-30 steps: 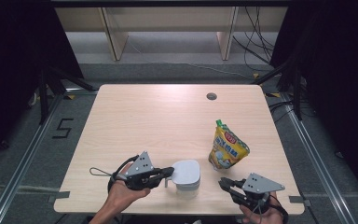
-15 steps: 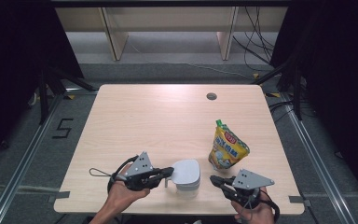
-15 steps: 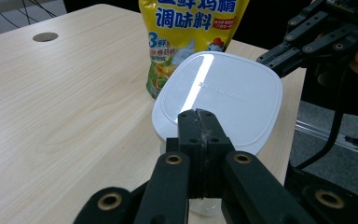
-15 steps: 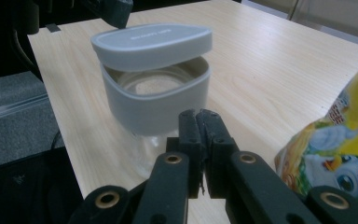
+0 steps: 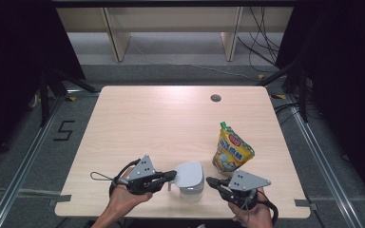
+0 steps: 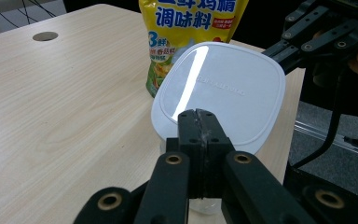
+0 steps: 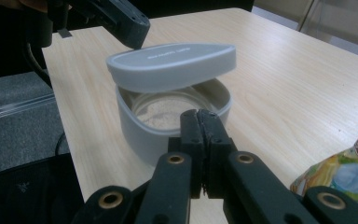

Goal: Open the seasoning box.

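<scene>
High view: a grey container (image 5: 190, 183) is seen near the worktop (image 5: 161, 123) front edge, between left gripper (image 5: 170, 176) and right gripper (image 5: 212, 182); a seasoning pouch (image 5: 231, 151) stands just beyond, crowding the right side.

Left gripper view: jaws are pressed together at the lid (image 6: 219, 91) edge; whether the rim is pinched cannot be told.

Right gripper view: jaws clenched, empty. The lid is tilted open over powder; judged light, rigid, smooth plastic, best taken by the rim.

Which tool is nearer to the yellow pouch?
Right. The right tool is just below the yellow pouch; the left tool is farther, beyond the white container.
</scene>
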Demonstrator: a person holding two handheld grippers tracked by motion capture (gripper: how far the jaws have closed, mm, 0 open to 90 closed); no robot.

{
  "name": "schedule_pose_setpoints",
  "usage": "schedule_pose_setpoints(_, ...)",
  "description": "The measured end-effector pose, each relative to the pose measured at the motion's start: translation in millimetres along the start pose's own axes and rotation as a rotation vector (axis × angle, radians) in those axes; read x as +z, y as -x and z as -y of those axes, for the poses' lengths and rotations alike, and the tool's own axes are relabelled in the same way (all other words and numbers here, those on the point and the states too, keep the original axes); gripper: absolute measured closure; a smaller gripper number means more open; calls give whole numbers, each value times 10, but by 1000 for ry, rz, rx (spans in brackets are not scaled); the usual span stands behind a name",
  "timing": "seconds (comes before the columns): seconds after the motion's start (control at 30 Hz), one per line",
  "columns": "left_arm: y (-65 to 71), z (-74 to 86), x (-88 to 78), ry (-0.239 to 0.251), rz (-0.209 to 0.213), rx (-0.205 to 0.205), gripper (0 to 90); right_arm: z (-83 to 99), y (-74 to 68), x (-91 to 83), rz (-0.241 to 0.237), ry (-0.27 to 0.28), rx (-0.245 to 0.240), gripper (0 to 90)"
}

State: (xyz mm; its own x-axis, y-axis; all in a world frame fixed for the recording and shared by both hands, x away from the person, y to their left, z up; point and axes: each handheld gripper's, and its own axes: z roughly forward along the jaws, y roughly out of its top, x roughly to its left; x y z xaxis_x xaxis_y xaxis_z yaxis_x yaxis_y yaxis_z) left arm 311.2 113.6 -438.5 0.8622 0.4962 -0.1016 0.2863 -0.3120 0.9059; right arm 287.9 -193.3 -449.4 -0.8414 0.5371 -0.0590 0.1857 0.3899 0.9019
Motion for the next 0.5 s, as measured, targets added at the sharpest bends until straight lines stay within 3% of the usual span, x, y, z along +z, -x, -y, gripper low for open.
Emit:
schedule_pose_setpoints(0.27,-27,4,-11,0,4,5,869,-99,-29,71,-11,15,-22,900)
schedule_pose_setpoints(0.37,-57,18,-34,-4,25,-6,786,-131,-37,77,-11,11,-22,900)
schedule_pose_setpoints(0.43,-56,44,-64,-3,15,-36,680,-154,-51,82,-7,9,-12,900)
schedule_pose_setpoints(0.47,-69,56,-85,-4,10,-22,650,-174,-42,88,-15,18,-35,900)
schedule_pose_setpoints(0.5,-75,77,-99,-4,14,-34,622,-185,-52,94,-7,31,-25,900)
